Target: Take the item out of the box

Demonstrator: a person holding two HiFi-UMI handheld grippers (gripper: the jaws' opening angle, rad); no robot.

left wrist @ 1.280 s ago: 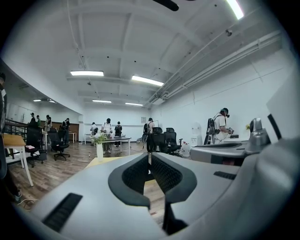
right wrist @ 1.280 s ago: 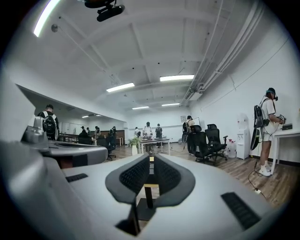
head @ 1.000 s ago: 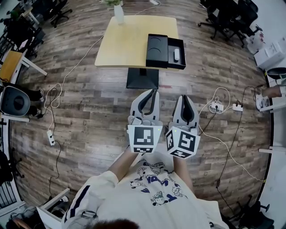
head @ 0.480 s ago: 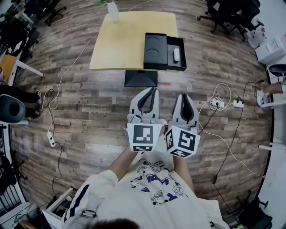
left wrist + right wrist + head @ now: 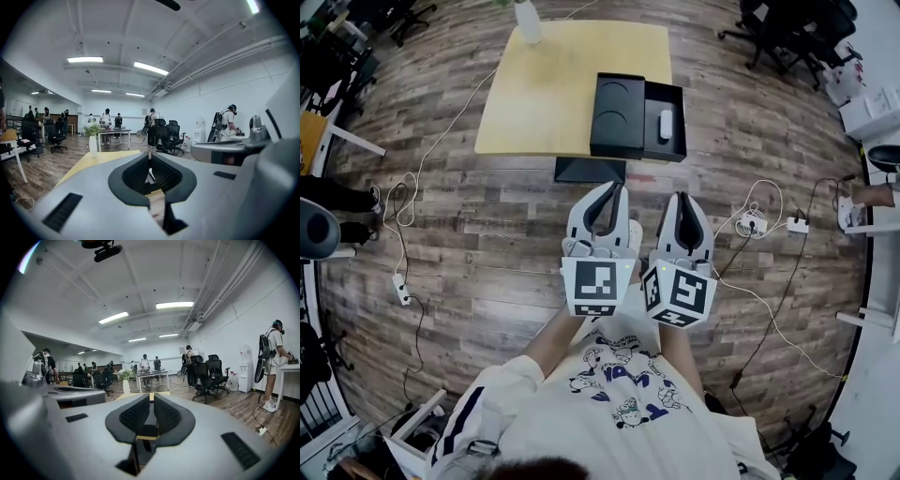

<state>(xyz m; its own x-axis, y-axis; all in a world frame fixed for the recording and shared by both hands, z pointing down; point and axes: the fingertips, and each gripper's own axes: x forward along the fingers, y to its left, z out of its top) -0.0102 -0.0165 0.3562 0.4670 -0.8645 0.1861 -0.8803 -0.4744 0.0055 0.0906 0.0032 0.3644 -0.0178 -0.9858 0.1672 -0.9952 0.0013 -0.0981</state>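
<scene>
An open black box point(image 5: 664, 142) lies on the yellow table point(image 5: 544, 94) at the top of the head view, and its lid point(image 5: 617, 114) rests just to its left. A small white item point(image 5: 665, 123) sits inside the box. My left gripper point(image 5: 617, 189) and right gripper point(image 5: 682, 199) are held side by side over the wooden floor, well short of the table's near edge. Both point toward the box. In the left gripper view the left gripper point(image 5: 150, 153) is shut on nothing. The right gripper point(image 5: 151, 395) also has its jaws together and empty.
A white vase point(image 5: 525, 21) stands at the table's far left corner. The table's dark base point(image 5: 589, 171) lies just ahead of the grippers. Cables and power strips point(image 5: 754, 223) run over the floor on both sides. Office chairs point(image 5: 787, 37) stand at the far right.
The table and box have come closer and sit lower in the head view. Both grippers keep their place side by side and stay shut.
</scene>
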